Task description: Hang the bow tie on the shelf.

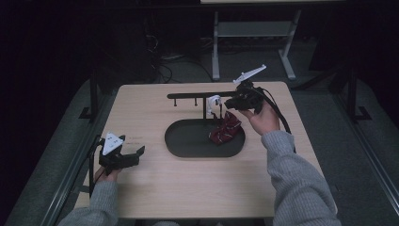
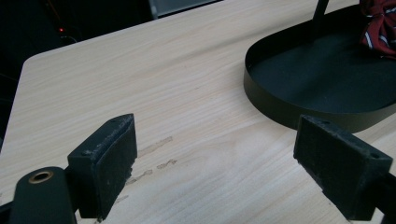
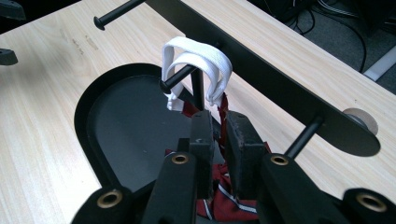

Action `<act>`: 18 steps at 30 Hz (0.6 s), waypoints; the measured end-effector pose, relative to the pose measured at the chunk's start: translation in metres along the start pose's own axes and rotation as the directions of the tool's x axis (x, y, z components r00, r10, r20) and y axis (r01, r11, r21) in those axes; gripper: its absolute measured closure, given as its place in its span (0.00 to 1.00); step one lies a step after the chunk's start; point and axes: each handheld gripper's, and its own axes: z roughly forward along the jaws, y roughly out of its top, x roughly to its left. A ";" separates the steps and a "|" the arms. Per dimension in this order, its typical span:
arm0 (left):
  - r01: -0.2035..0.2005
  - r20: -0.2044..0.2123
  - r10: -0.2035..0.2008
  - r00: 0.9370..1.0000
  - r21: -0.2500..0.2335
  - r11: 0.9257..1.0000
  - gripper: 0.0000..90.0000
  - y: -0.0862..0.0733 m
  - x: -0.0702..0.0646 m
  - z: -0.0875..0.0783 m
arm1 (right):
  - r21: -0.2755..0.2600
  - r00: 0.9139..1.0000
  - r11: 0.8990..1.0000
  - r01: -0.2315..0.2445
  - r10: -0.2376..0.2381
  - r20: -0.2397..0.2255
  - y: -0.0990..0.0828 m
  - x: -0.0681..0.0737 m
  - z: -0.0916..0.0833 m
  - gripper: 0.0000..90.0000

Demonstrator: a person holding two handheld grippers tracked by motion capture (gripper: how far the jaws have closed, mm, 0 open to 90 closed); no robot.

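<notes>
White strap (image 3: 196,65) was looped over a peg (image 3: 180,77) of the rack (image 1: 200,95), directly ahead of the right gripper (image 3: 219,140), whose nearly closed jaws pinched the red cloth (image 1: 226,129) hanging below it over the tray (image 1: 188,141); the left gripper (image 2: 215,163), jaws spread, rested far off on the bench (image 1: 188,183).

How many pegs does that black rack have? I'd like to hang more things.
4, it seems: a bare peg at the bar's left end, a second bare peg beside it, the peg carrying the white strap, and a bare right-end peg. Others may be hidden.
</notes>
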 end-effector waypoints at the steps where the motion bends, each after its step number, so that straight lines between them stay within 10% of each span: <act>1: 0.000 0.000 0.000 1.000 0.000 1.000 0.14 0.000 0.000 0.000 | -0.001 1.000 1.000 0.006 -0.006 0.002 -0.001 -0.001 -0.001 0.89; 18: -0.001 0.001 0.001 1.000 0.001 1.000 0.14 0.000 -0.001 0.000 | -0.047 0.998 0.999 -0.022 0.020 -0.055 -0.015 0.000 -0.011 0.81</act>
